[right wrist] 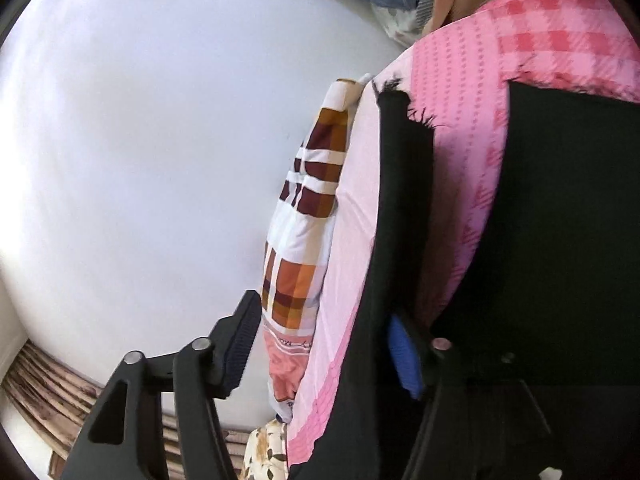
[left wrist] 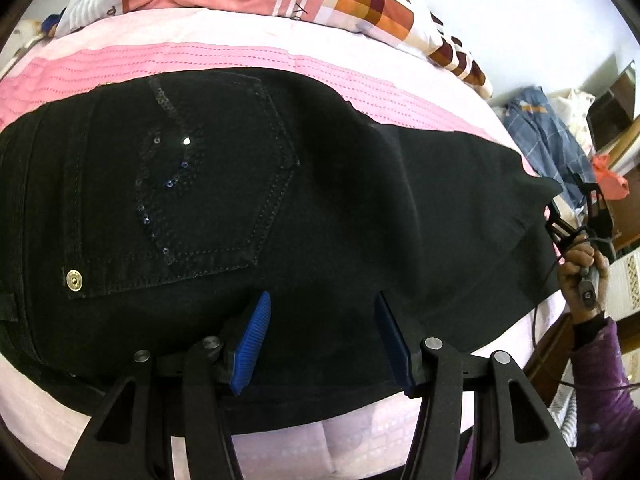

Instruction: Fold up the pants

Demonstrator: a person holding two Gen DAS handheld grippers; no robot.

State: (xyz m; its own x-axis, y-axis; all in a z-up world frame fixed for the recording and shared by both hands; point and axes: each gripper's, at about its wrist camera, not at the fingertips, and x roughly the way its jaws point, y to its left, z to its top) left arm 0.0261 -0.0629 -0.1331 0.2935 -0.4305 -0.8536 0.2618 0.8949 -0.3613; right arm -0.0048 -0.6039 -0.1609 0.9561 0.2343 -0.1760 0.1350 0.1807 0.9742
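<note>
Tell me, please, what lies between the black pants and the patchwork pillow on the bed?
In the left wrist view, only bare pink bedcover lies between the black pants and the patchwork pillow.

The pants (left wrist: 224,184) are black and lie spread flat across a pink bedspread (left wrist: 160,64), waistband end toward the left of the left wrist view, legs running off to the right. A back pocket (left wrist: 216,168) faces up, stitched in a pointed shape and dotted with dark sequins, one catching the light. A brass rivet (left wrist: 74,280) sits at the lower corner of the seat panel. The fabric lies mostly smooth with soft creases past the pocket. In the right wrist view, a black leg (right wrist: 400,200) ends in a frayed hem (right wrist: 400,96) on the bedspread.
</note>
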